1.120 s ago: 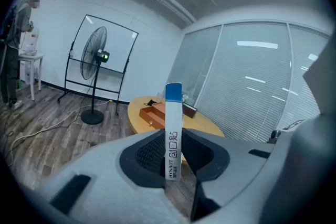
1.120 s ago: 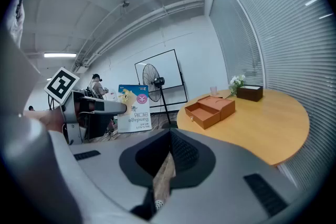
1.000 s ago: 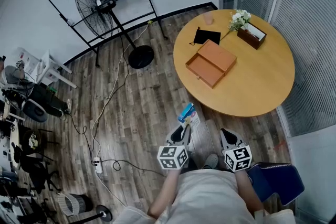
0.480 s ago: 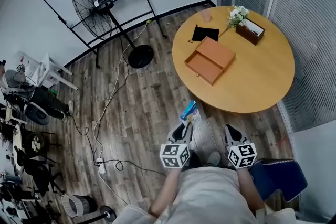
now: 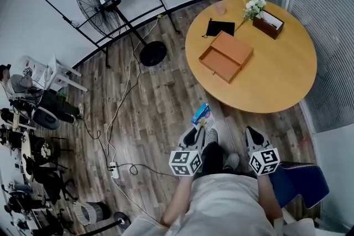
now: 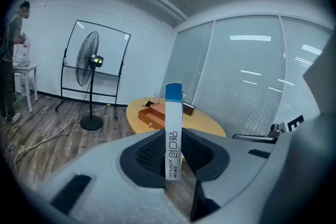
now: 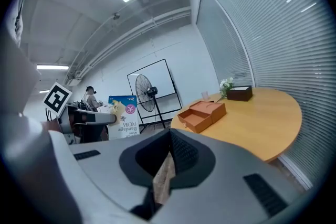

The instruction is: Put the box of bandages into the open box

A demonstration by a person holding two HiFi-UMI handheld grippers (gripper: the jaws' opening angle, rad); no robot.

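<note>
**Step in hand: carrying to the table.**

1. The left gripper (image 6: 173,140) holds the box of bandages (image 6: 174,113). Its jaws pinch the narrow sides of the carton low down. The carton stands upright between the pads, and its blue top end projects well beyond the fingertips.
2. The right gripper (image 7: 167,159) carries nothing. Its jaws are drawn together, leaving only a thin slit through which the wood floor shows.
3. In the head view, the left gripper (image 5: 198,131) and right gripper (image 5: 253,134) sit side by side over the floor. The box of bandages (image 5: 202,115) points ahead of the left fingertips.
4. The round table (image 5: 276,83) lies beyond both sets of fingertips, with floor in between.
5. The open box (image 5: 225,56) rests on the table, well apart from the carton. It lies ahead and slightly right of the left fingertips, with its uncovered tray on the nearer side.

**Next move (judgement):**

- Close the distance to the table.
- Bring the left fingertips over the uncovered tray.
- Tilt or lower the carton until it lies inside the walls, then part the jaws.
- The right gripper may steady the open box if it slides.
</note>
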